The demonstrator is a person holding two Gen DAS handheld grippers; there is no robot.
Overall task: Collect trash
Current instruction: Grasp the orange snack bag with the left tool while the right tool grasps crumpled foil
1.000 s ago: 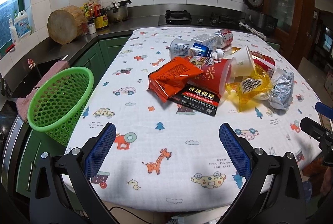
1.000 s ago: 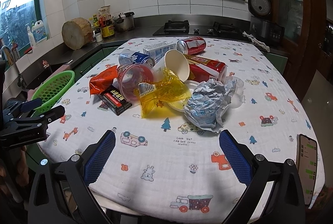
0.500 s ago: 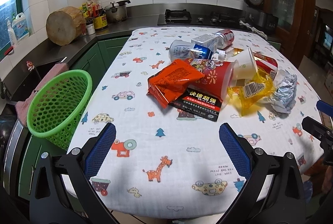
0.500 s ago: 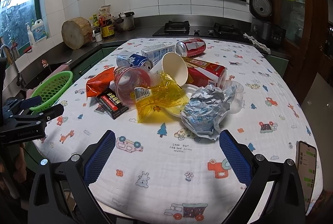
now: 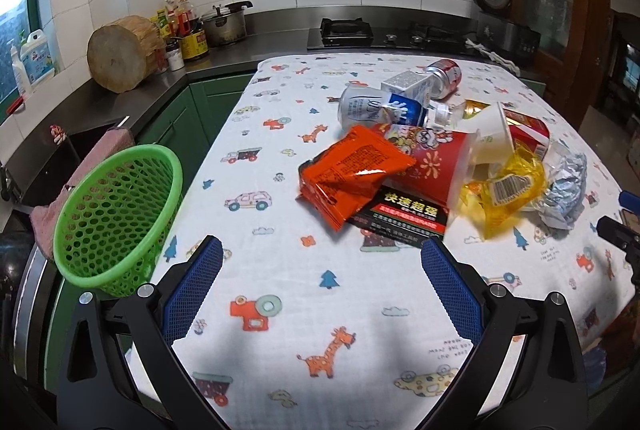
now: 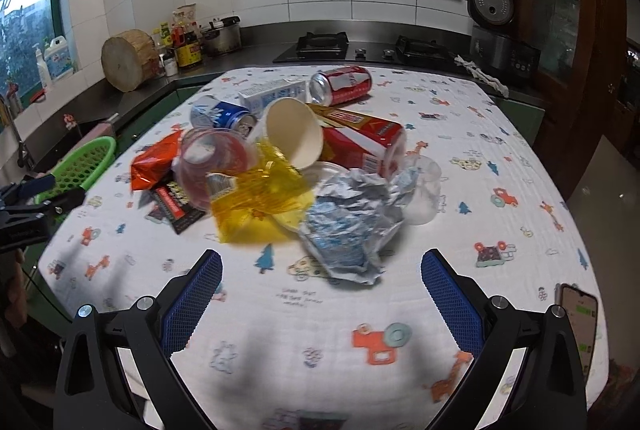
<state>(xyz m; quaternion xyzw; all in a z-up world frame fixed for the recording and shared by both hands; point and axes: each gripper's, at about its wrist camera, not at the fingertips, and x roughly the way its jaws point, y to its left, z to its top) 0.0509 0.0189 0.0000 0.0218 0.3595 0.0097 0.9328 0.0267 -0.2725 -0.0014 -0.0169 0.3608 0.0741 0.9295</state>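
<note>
a: trash (image 5: 420, 166) lay heaped mid-table, well apart from the green basket (image 5: 116, 214) at the left edge. both tongs, left (image 5: 320, 294) and right (image 6: 320, 294), gaped wide, holding nothing.

b: best move, i judged: left takes the orange packet (image 5: 352, 170), nearest the basket; pinch a flat edge, lift clear of the black box (image 5: 400, 218) under it.

a: the right view was blurred; the silver wrapper (image 6: 352, 222) possibly hid a clear cup. basket's base was out of sight.
</note>
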